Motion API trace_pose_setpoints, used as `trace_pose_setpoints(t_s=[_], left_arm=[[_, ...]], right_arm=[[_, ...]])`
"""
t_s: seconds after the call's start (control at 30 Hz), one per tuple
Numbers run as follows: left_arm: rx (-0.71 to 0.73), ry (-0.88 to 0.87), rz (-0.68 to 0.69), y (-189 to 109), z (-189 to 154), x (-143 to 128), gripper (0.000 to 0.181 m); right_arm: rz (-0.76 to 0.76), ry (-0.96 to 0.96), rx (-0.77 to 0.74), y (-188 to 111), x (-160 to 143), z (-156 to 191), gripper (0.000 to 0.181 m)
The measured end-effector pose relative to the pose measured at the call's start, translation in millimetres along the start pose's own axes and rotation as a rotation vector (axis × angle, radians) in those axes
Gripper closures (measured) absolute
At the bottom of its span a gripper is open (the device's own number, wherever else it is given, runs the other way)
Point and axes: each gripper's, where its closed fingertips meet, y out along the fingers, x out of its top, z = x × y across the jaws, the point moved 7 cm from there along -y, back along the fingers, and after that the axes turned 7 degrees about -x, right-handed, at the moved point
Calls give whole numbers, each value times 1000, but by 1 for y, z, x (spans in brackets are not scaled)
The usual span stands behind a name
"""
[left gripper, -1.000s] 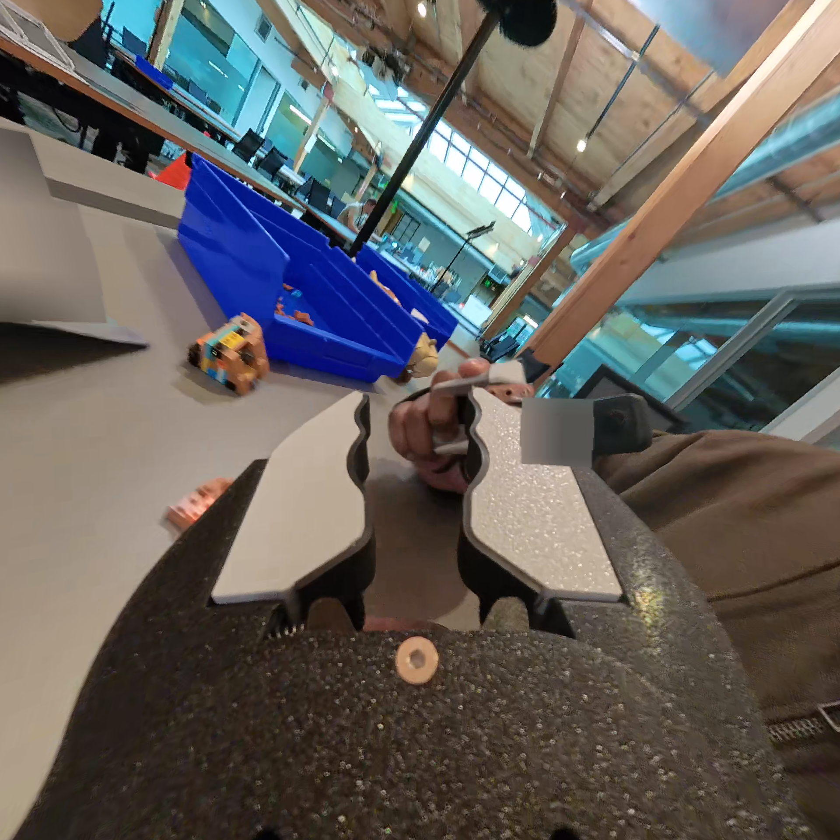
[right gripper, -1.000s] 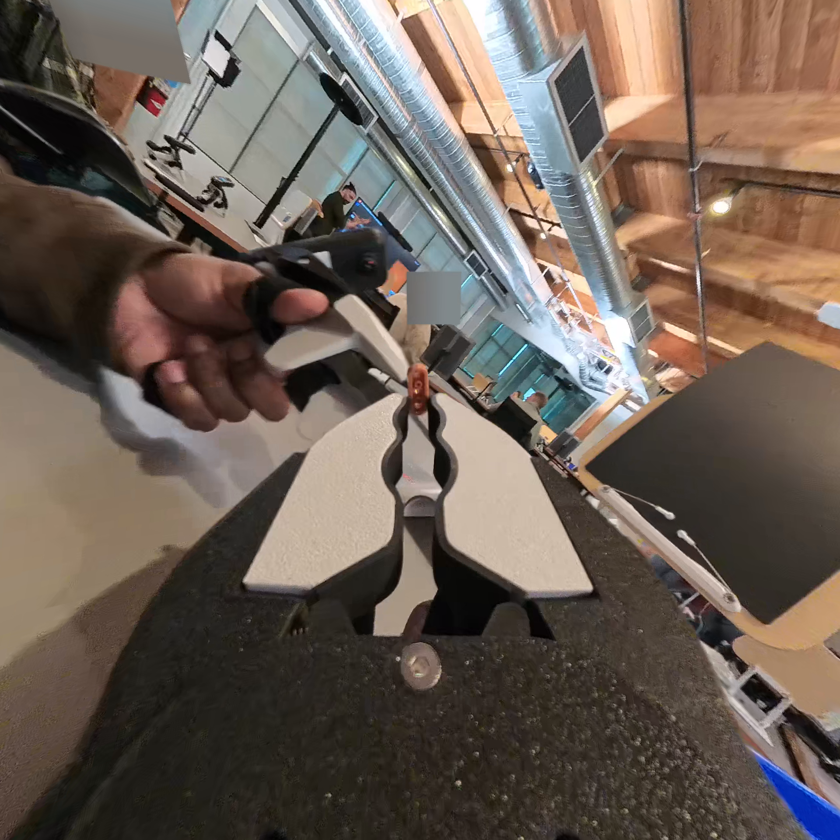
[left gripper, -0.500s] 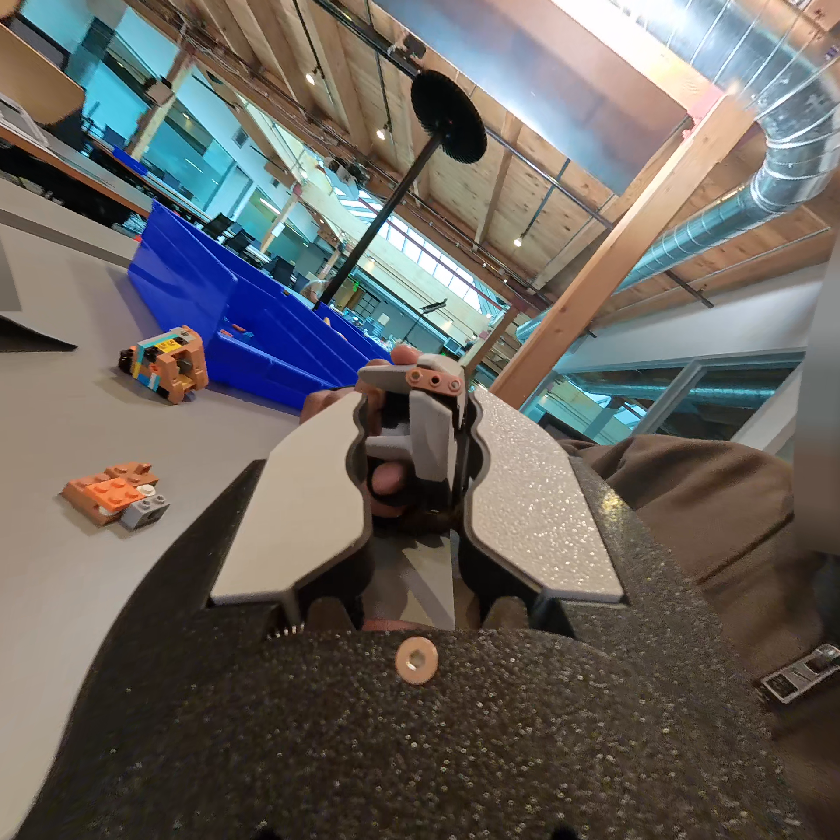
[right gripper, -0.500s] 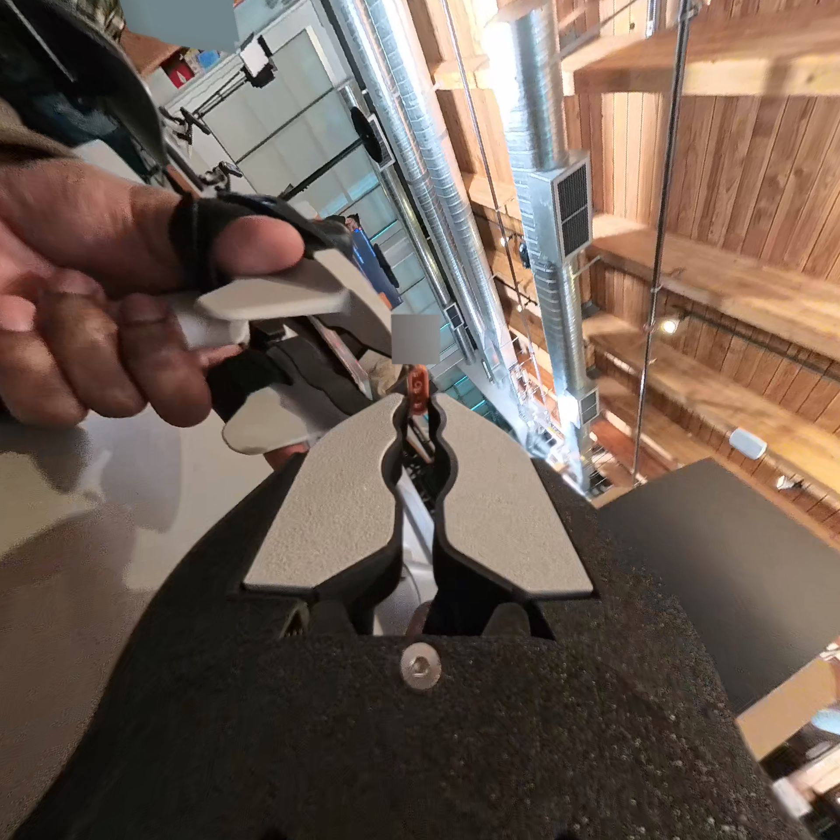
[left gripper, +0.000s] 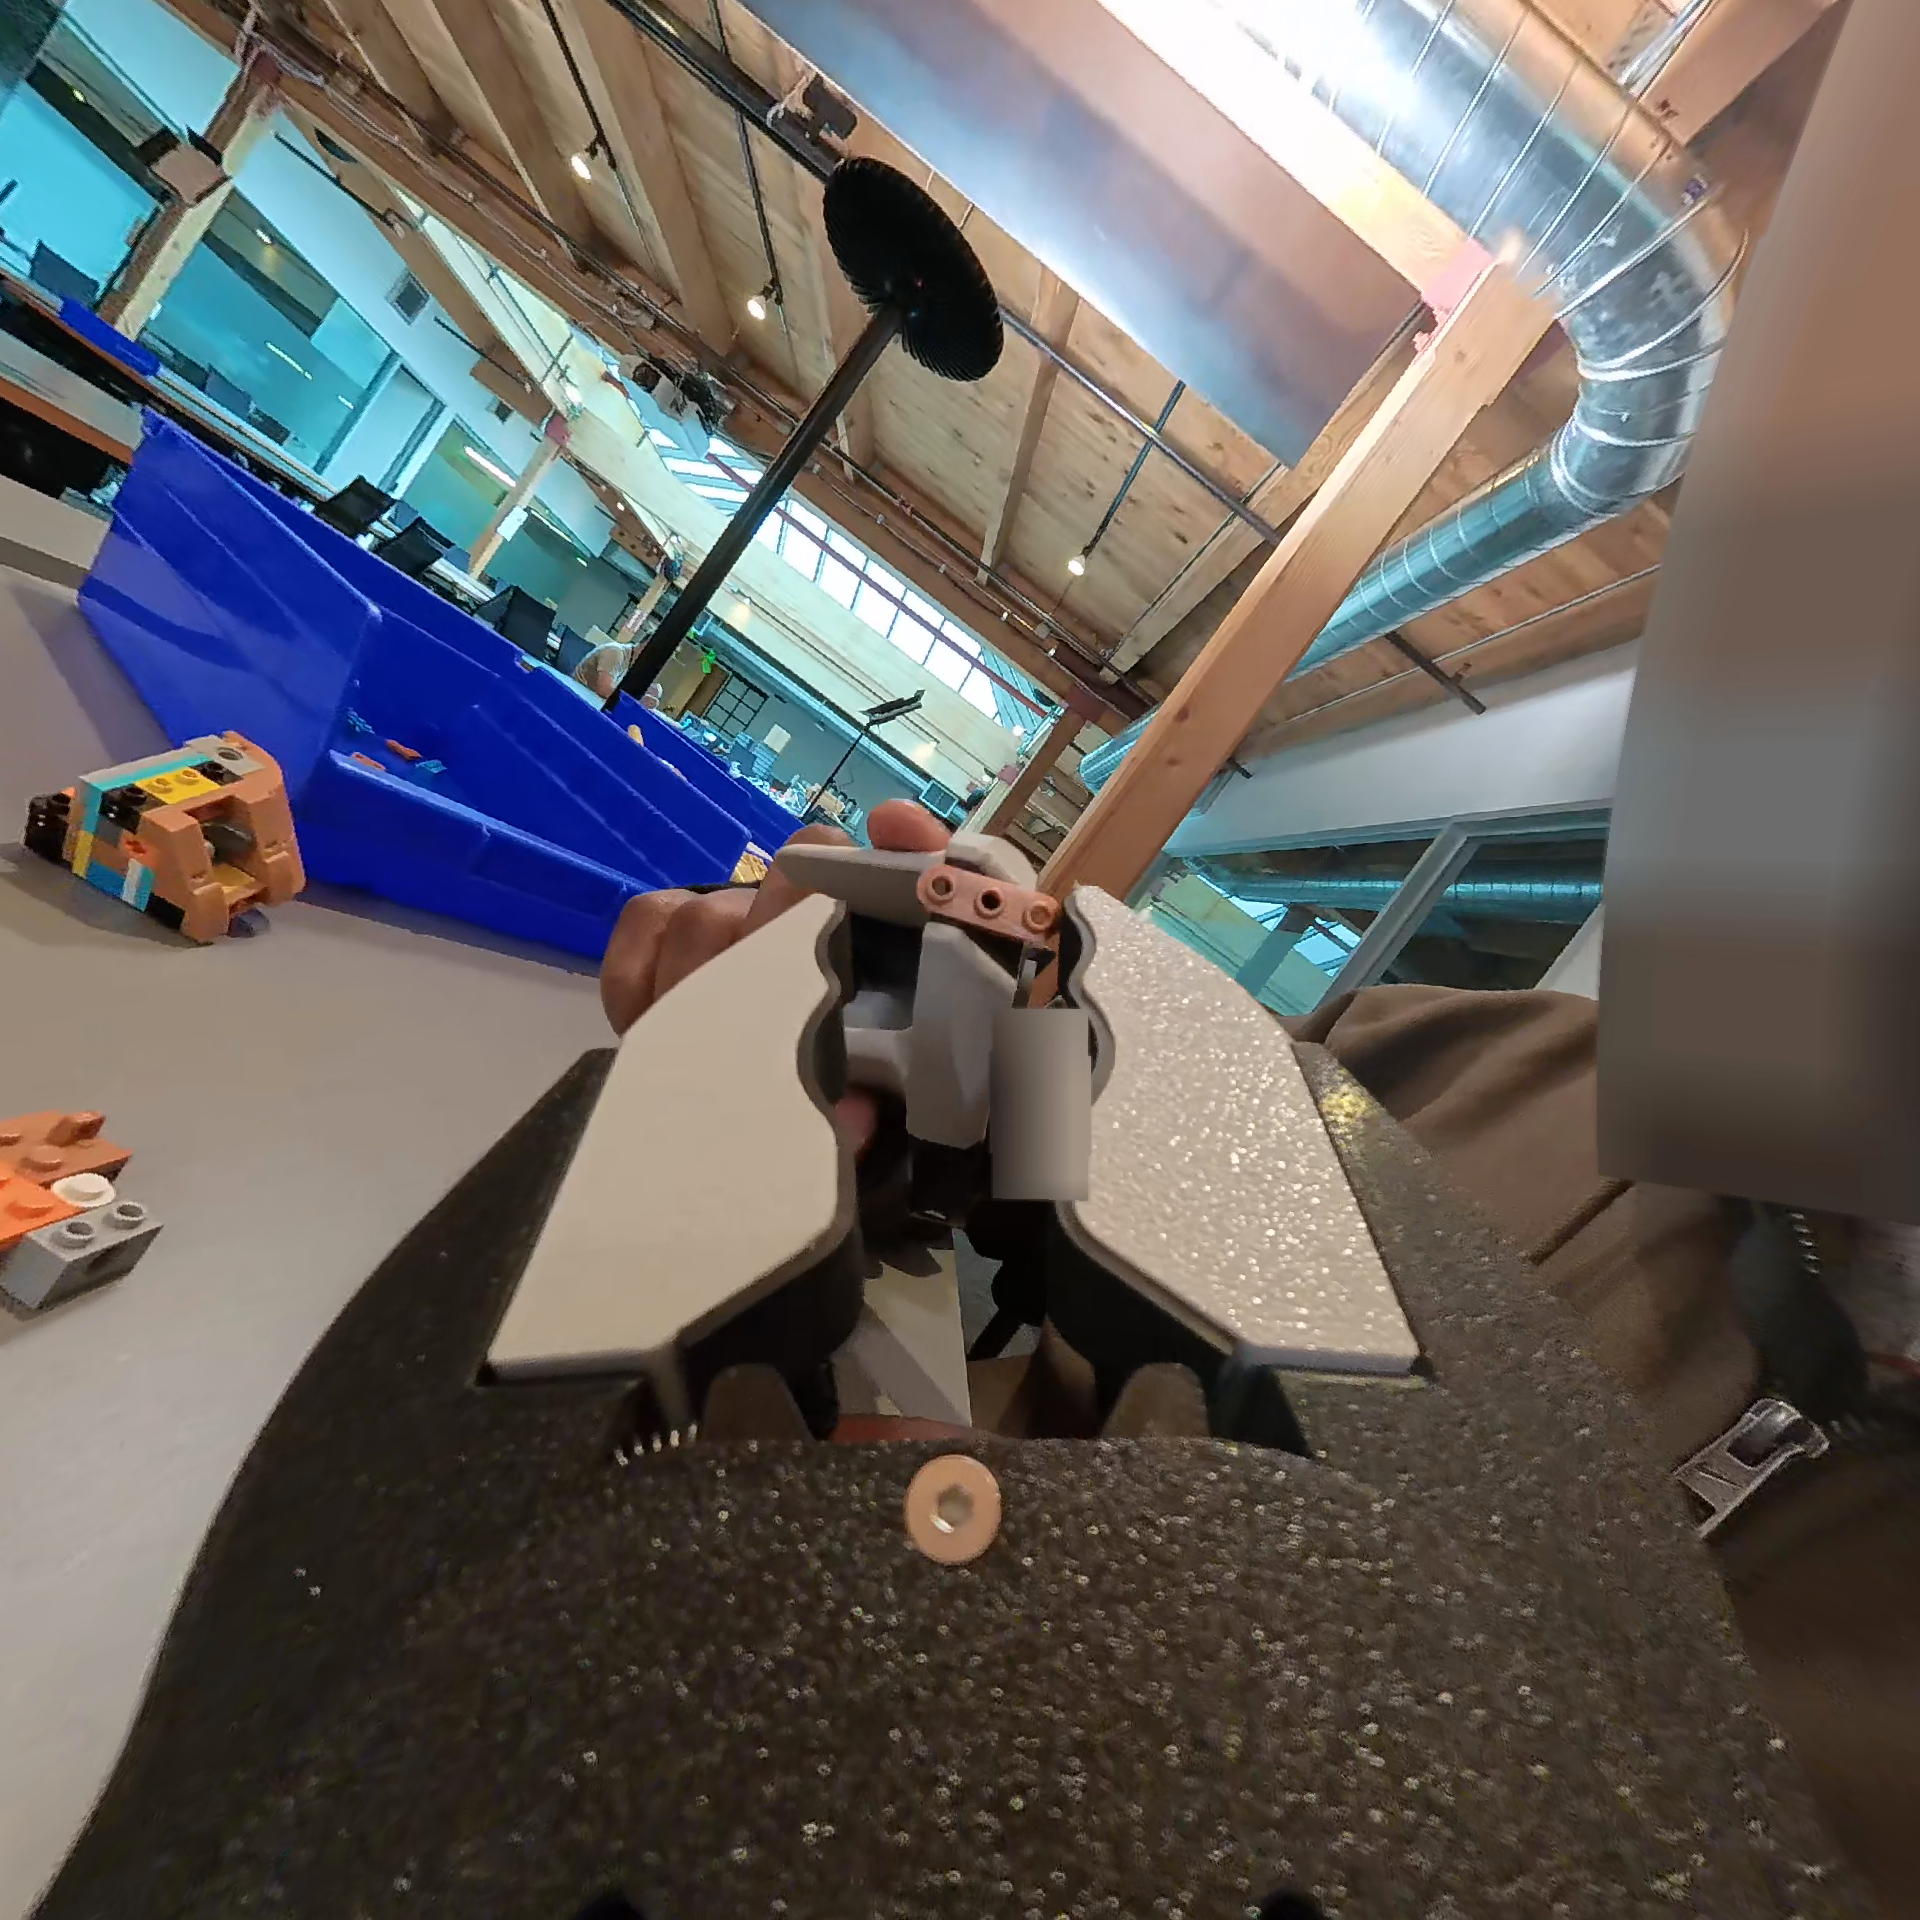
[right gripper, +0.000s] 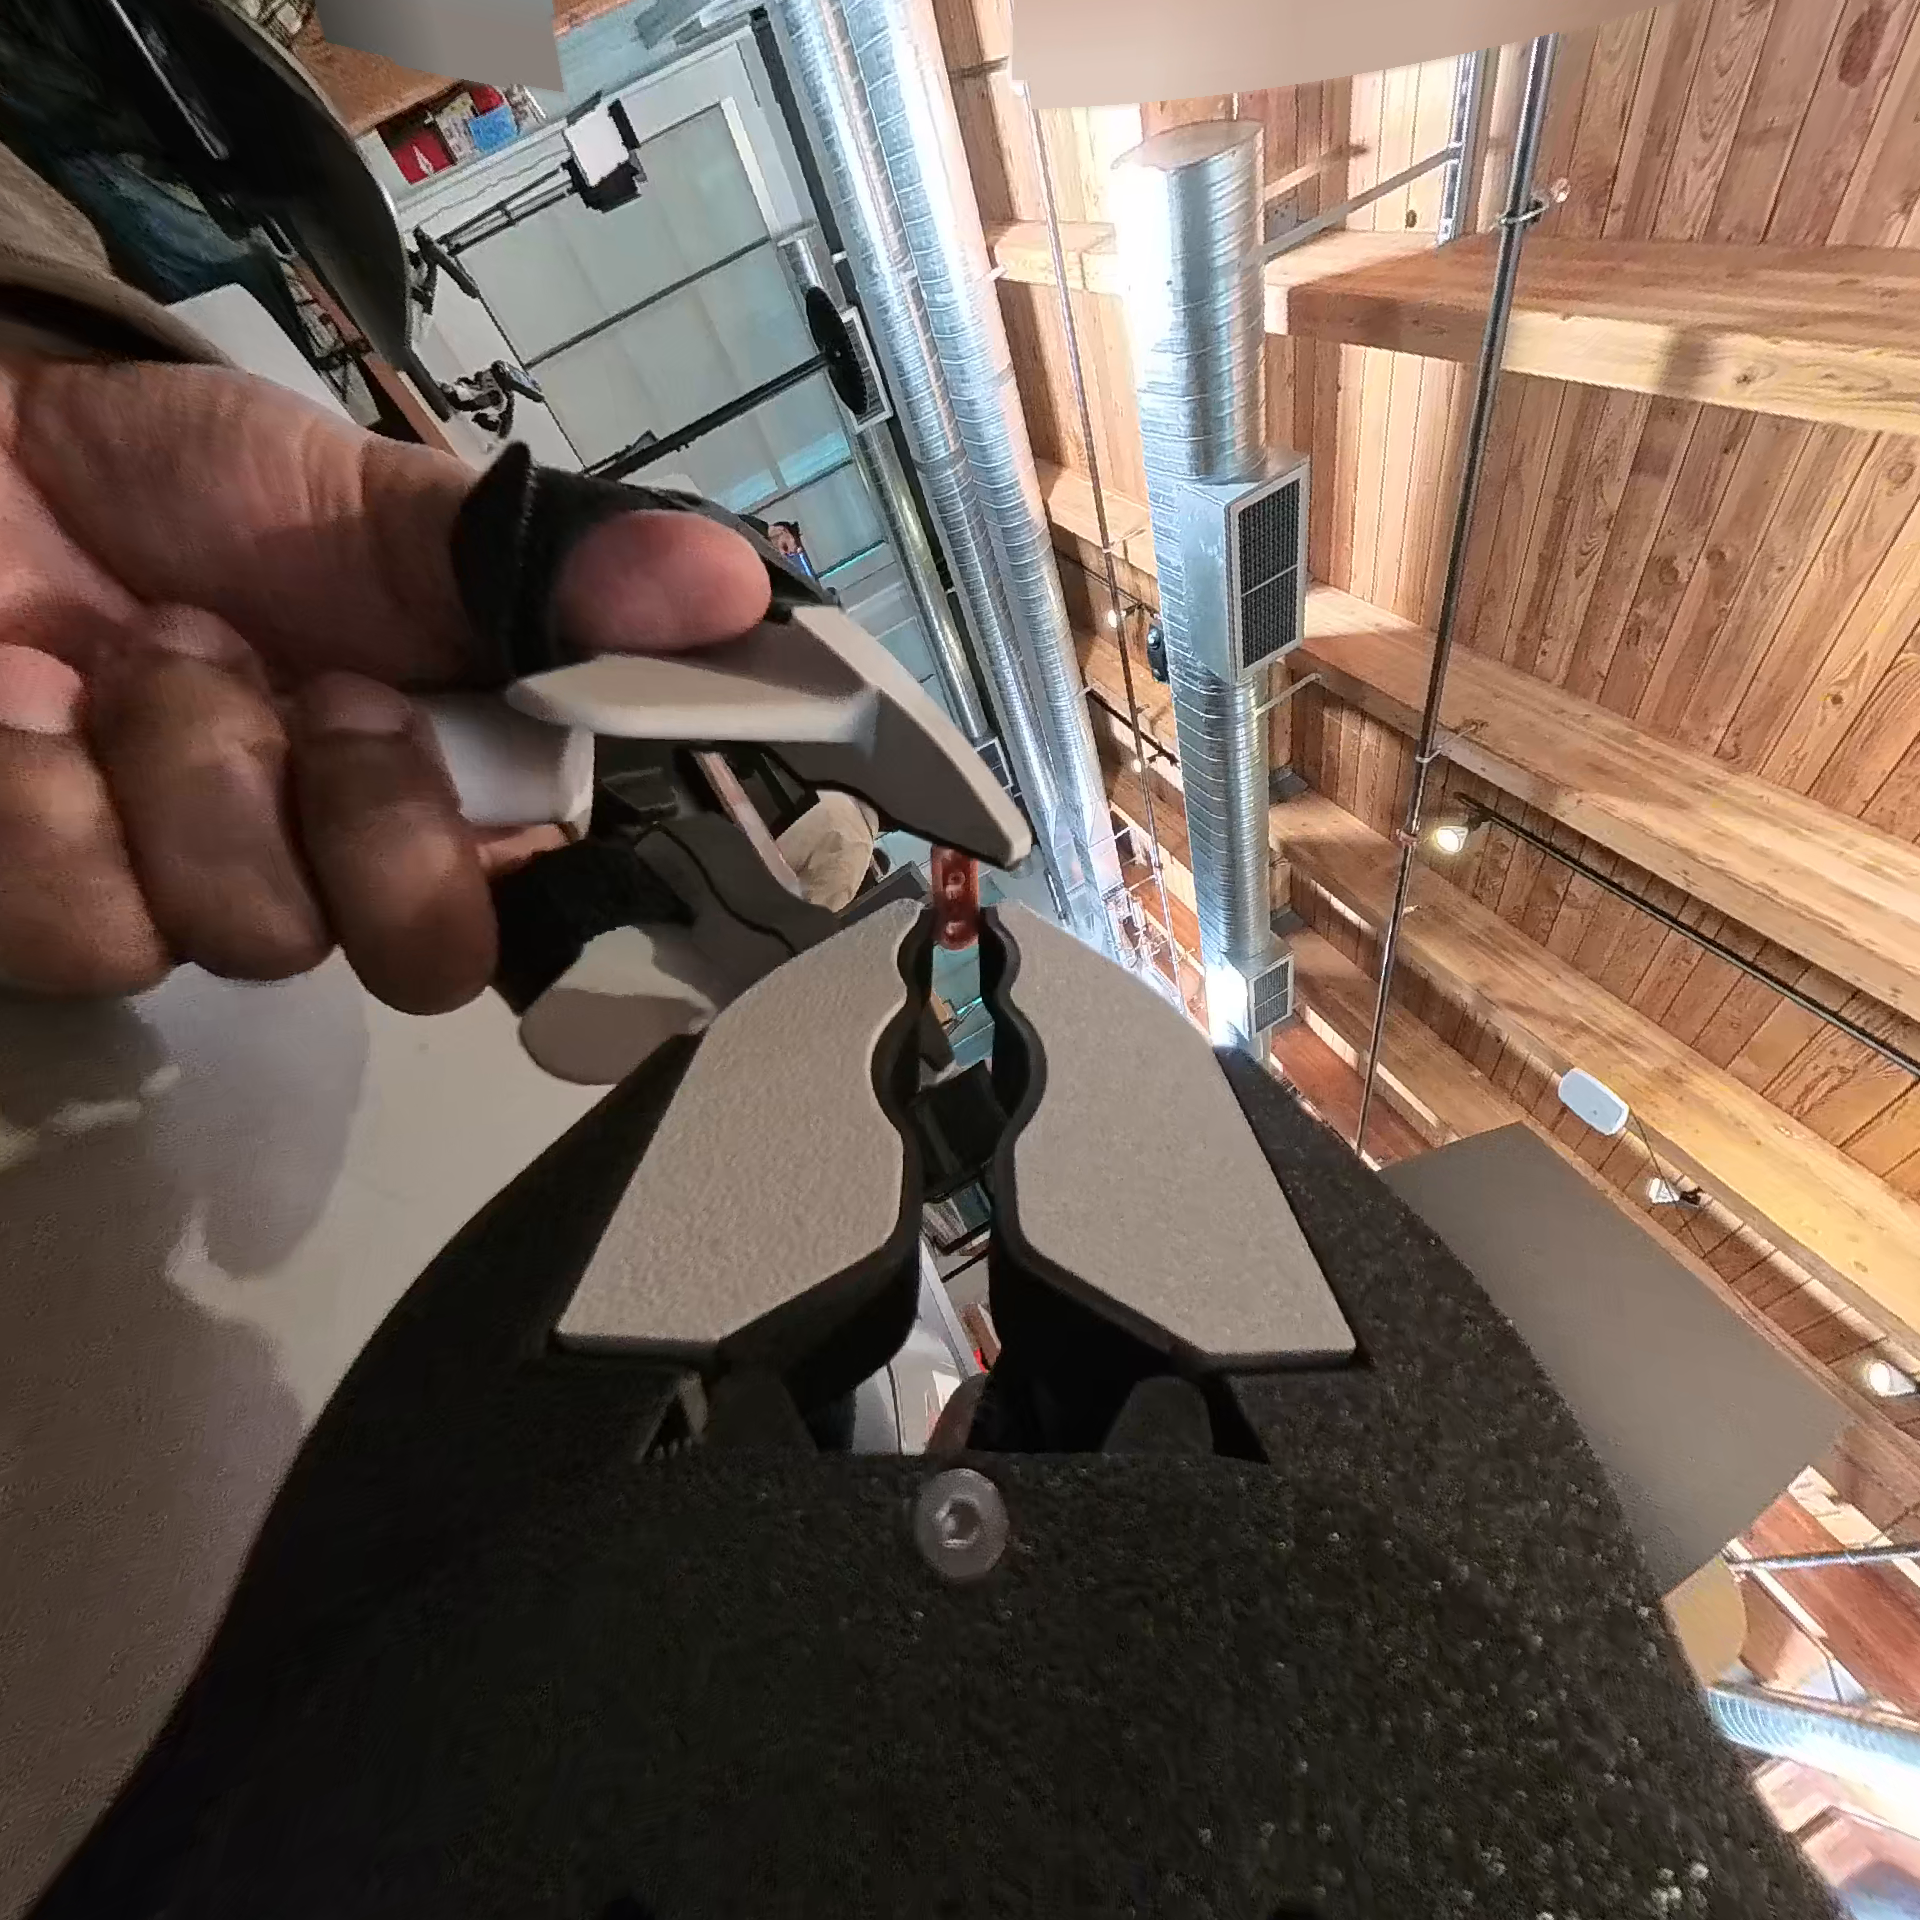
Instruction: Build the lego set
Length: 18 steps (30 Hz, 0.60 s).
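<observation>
1. Pinching a small reddish-brown lego plate (right gripper: 954, 914) at its fingertips, the right gripper (right gripper: 956, 940) is seen with its jaws drawn narrow onto the piece, which stands edge-on and pokes out beyond the tips.
2. No brand mark or readable writing is seen on either gripper or on the bricks.
3. The left gripper (left gripper: 948, 925) is shown with its jaws set moderately apart and nothing clamped between them; the same plate (left gripper: 987, 898), three round holes showing, is seen just beyond its tips, with one end just beside the right-hand tip.
4. In the right wrist view, a hand (right gripper: 260, 727) is wrapped around the other gripper's handle, thumb laid along the top, a black strap looped over the thumb.
5. Both grippers are raised off the grey table (left gripper: 312, 1091) and tilted upward, toward a wooden ceiling.
6. On the table, a partly built multicoloured lego model (left gripper: 166, 836) is set just beside blue bins (left gripper: 416, 748); a small orange-and-grey brick cluster (left gripper: 62, 1205) lies well apart, nearer the camera.
</observation>
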Motion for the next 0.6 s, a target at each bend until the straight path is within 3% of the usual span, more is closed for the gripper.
trace_pose_setpoints(t_s=[0.3, 0.6], left_arm=[[-32, 94, -29, -4, -12, 1, 156], [-29, 209, 22, -1, -21, -2, 157]], right_arm=[[-12, 0, -3, -2, 8, 1, 174], [-25, -29, -2, -9, 17, 2, 173]])
